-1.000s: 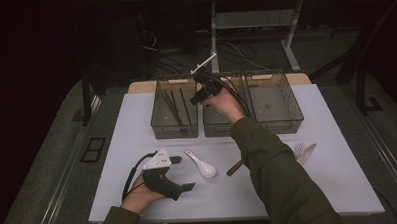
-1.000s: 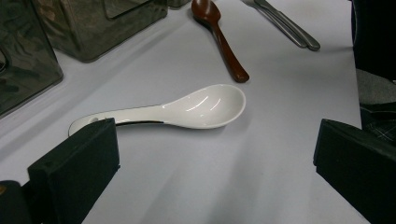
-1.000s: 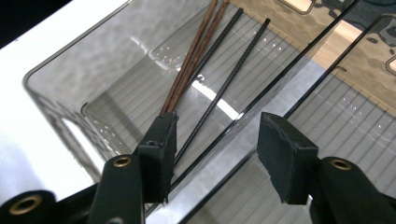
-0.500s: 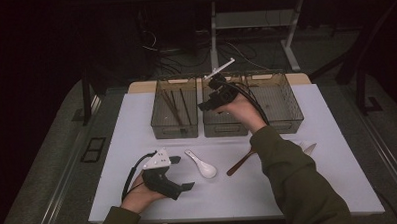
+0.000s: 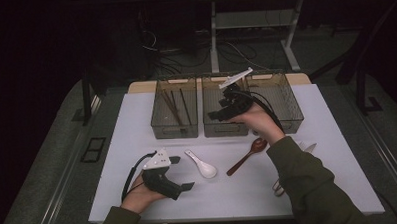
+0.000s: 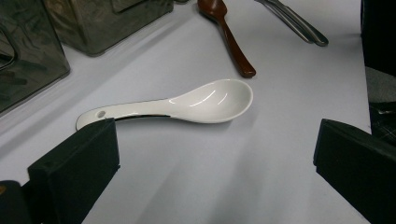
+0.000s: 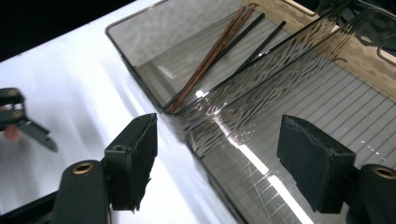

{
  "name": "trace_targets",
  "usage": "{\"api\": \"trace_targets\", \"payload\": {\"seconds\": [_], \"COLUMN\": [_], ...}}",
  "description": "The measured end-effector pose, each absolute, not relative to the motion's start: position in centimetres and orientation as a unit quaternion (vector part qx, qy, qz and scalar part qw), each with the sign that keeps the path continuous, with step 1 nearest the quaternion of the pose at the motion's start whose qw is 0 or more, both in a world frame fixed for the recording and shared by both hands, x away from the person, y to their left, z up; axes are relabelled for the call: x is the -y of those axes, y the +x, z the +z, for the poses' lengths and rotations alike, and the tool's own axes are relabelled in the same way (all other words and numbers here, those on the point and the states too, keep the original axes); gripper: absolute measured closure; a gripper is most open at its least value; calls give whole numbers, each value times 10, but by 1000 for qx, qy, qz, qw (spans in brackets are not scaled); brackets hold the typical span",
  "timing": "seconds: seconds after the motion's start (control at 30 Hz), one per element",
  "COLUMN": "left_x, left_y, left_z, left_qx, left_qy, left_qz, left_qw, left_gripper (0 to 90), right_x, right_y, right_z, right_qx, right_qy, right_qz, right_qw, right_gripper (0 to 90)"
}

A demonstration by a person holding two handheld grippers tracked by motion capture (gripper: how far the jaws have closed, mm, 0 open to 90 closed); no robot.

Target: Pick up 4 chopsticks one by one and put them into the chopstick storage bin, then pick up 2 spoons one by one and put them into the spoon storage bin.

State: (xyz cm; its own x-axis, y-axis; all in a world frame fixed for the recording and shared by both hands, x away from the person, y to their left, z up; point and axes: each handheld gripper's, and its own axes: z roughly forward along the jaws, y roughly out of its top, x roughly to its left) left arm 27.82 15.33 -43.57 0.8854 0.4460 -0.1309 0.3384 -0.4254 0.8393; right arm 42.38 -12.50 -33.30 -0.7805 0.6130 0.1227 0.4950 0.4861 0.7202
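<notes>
White table in a dark room, three smoked-plastic bins at centre frame.
Right gripper over the middle bin, jaws just spread, empty; left gripper, released, lower left beside the white ceramic spoon.

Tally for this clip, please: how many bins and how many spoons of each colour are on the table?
Smoky bins: 3
White spoon: 1
Brown spoon: 1
Total: 5
Metal cutlery partly hidden by the sleeve, not counted.
</notes>
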Motion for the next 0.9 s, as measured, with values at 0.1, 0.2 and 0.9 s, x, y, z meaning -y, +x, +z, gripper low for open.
{"api": "trace_targets", "payload": {"seconds": [0.1, 0.2, 0.9], "left_x": [-153, -153, -155], "left_y": [278, 278, 278], "left_z": [-436, -436, -437], "left_qx": [-233, -234, -239], "left_qy": [842, 842, 842], "left_qz": [56, 57, 60], "left_qw": [483, 483, 480], "left_gripper": [0, 0, 0], "right_x": [133, 140, 204], "right_y": [417, 411, 375], "right_z": [-333, -333, -359], "right_qx": [-855, -851, -825], "right_qy": [321, 322, 359], "right_qz": [400, 408, 429], "right_qw": [75, 71, 85], "right_gripper": [283, 283, 536]}}
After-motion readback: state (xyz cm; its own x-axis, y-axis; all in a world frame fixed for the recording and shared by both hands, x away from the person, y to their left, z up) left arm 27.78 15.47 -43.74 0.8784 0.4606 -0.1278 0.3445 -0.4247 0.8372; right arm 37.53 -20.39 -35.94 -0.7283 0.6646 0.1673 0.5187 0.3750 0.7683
